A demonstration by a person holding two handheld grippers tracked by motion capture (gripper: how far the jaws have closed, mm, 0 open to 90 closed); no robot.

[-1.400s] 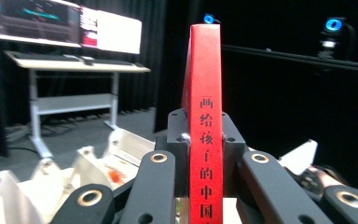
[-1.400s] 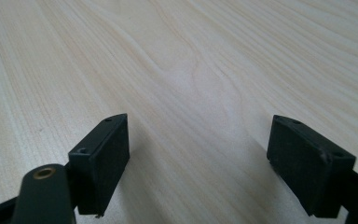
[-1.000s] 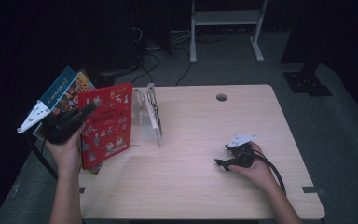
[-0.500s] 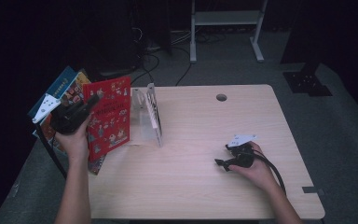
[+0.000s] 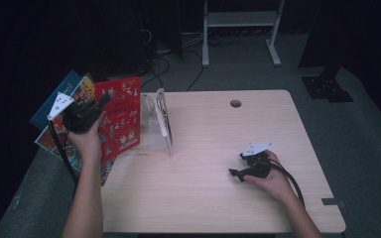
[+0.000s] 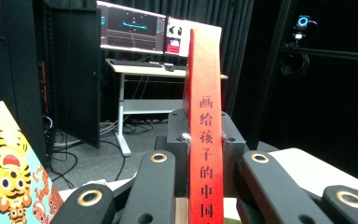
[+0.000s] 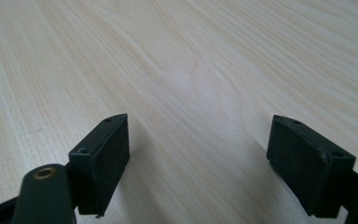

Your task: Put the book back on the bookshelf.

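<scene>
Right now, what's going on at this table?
A person is working with two handheld grippers. The left gripper is shut on a thin red picture book, held upright at the left edge of the light wooden table, beside a clear book stand. The right gripper rests open on the tabletop, holding nothing.

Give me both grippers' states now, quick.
Left gripper: shut on the red book, gripping its spine.
Right gripper: open, holding nothing, over the table.

Wooden table (image 5: pixel 203 198), clear bookstand (image 5: pixel 161 121) on it
</scene>
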